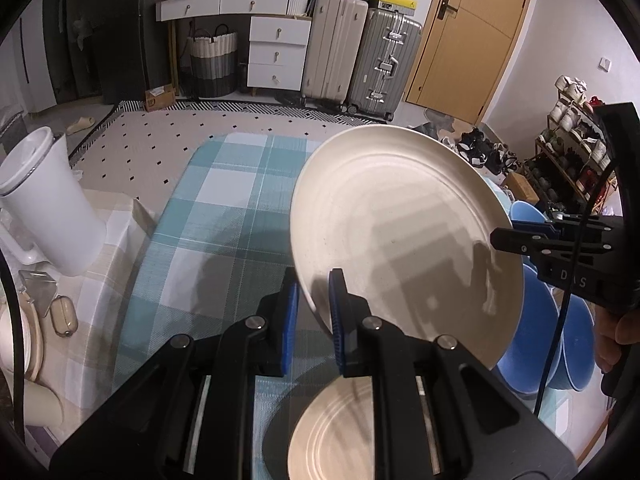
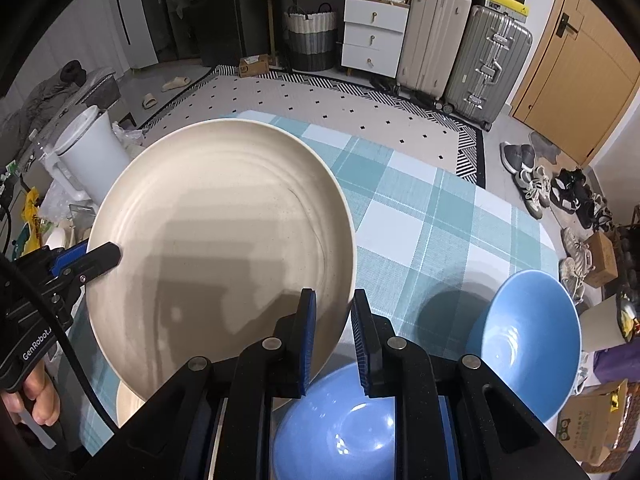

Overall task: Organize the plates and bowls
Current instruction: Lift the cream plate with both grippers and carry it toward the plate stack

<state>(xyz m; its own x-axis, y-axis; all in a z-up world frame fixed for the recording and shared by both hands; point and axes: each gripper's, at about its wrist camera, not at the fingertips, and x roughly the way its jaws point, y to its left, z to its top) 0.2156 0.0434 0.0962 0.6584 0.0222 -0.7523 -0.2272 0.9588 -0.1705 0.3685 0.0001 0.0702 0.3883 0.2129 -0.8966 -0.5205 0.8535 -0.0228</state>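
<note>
Both my wrist cameras look closely down along their fingers, sharing the cream plate (image 1: 404, 240) and checked bench (image 2: 440, 224).

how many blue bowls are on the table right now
2. One blue bowl sits tilted on the plaid tablecloth at the right; the other blue bowl is nearest the camera, partly under the right claw. More could be hidden behind the lifted plate.

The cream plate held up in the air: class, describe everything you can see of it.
The cream plate is round, matte and faintly speckled, ceramic by its look, with concentric ridges in its well and a raised rim. It looks empty and clean. It is lifted above the teal checked tablecloth and tilted. The left gripper pinches its rim on one side, the right gripper on the opposite side. Gripper shadows fall across its face.
</note>
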